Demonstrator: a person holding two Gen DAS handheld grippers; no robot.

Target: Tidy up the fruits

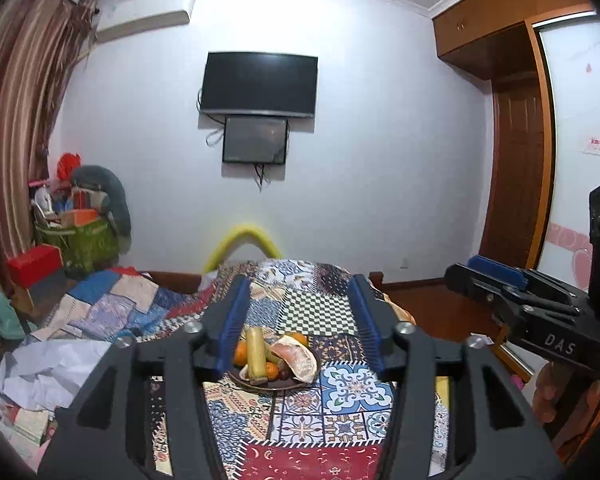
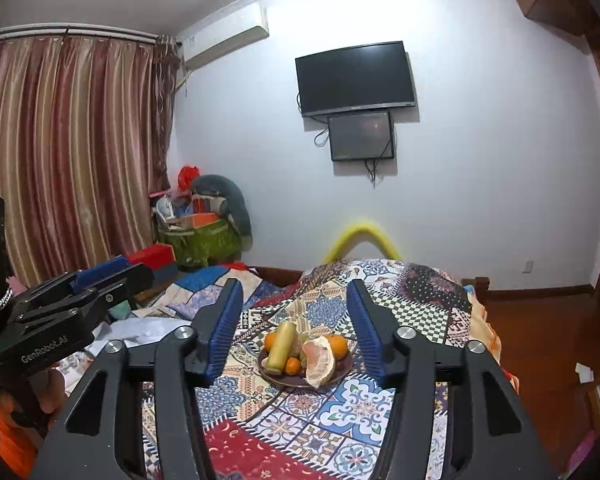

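Observation:
A dark plate [image 1: 274, 385] [image 2: 281, 378] of fruit sits on a patchwork-covered table. It holds oranges [image 1: 241, 352] [image 2: 337, 345], a pale yellow cane-like stick [image 1: 256, 354] [image 2: 282, 343], a peeled pomelo piece [image 1: 298, 360] [image 2: 320, 362] and some darker fruit. My left gripper [image 1: 298, 284] is open and empty, raised short of the plate. My right gripper [image 2: 294, 288] is open and empty too, at a similar distance. Each gripper shows from the side in the other's view, the right [image 1: 466, 270] and the left [image 2: 136, 270].
The patchwork cloth [image 1: 332, 408] [image 2: 340, 420] covers the table. A bed with quilt and papers [image 1: 80, 320] lies left. A pile of bags and boxes [image 2: 202, 224] stands by the curtain. A wooden wardrobe [image 1: 512, 140] is right. Two screens [image 1: 260, 84] hang on the wall.

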